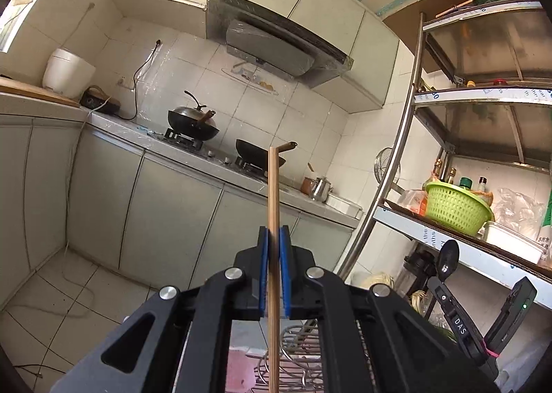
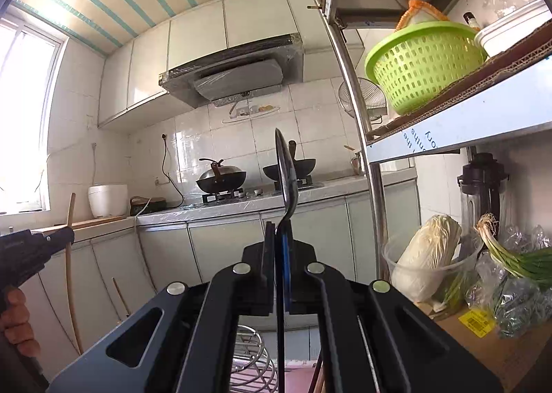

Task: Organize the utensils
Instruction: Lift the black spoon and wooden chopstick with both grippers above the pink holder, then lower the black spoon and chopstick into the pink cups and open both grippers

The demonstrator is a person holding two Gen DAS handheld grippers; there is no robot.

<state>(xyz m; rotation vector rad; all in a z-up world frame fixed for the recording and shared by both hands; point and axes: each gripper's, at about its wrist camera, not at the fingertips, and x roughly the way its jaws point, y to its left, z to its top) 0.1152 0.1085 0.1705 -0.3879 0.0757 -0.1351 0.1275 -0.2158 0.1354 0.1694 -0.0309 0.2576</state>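
In the left wrist view, your left gripper point(image 1: 274, 237) was closed on a wooden stick point(image 1: 273, 193), upright toward 12 o'clock, probably to drop it end-first into the wire rack point(image 1: 296, 355) below.

In the right wrist view, your right gripper point(image 2: 277, 237) clamped a black spoon point(image 2: 286, 179) edge-on, bowl up, likely for the same reason.

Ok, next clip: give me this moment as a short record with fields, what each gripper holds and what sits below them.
left gripper: shut on wooden chopstick, held upright
right gripper: shut on black spoon, bowl end up
below grippers: wire rack, partly hidden
background: stove with two woks, green basket on metal shelf
task state: both utensils in the air, not yet placed
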